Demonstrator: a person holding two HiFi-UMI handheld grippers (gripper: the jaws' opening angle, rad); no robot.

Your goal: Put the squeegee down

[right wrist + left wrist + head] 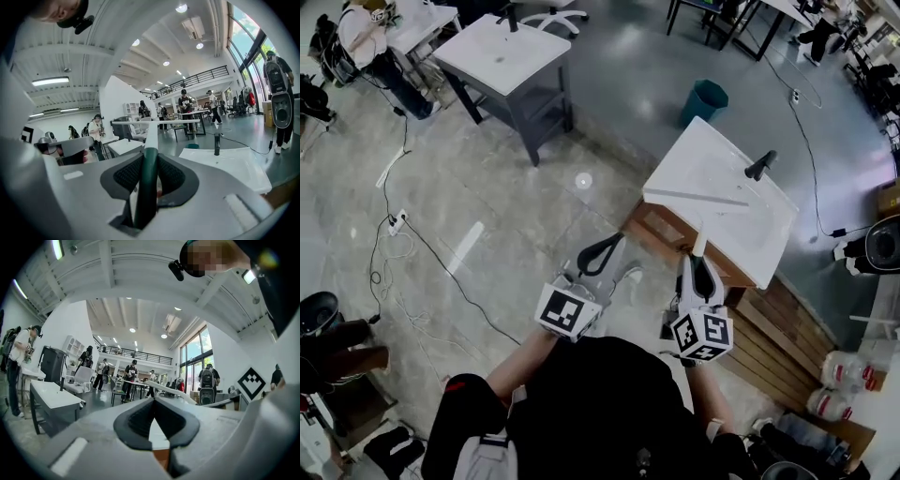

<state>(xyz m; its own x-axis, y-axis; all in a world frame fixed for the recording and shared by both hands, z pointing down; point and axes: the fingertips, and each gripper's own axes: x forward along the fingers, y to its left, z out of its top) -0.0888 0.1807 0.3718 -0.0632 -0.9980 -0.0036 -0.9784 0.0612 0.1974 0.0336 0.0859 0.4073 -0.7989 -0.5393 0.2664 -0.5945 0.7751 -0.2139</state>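
Observation:
My right gripper (701,269) is shut on the dark green handle of the squeegee (698,198). Its white shaft runs away from me, and its long pale blade hangs crosswise over the near side of the white sink top (759,239). In the right gripper view the handle (148,176) stands upright between the pads, with the blade across the top. A black faucet (759,166) stands at the sink's far edge. To the left of the sink and over the floor, my left gripper (615,240) is shut with nothing in it; its pad tips (153,401) meet.
The sink rests on a wooden stand (661,228) beside a wooden pallet (792,328). A grey vanity with a white top (508,58) stands far left, a teal bin (704,101) behind the sink. Cables (394,225) trail over the floor. Water bottles (844,375) lie at the right.

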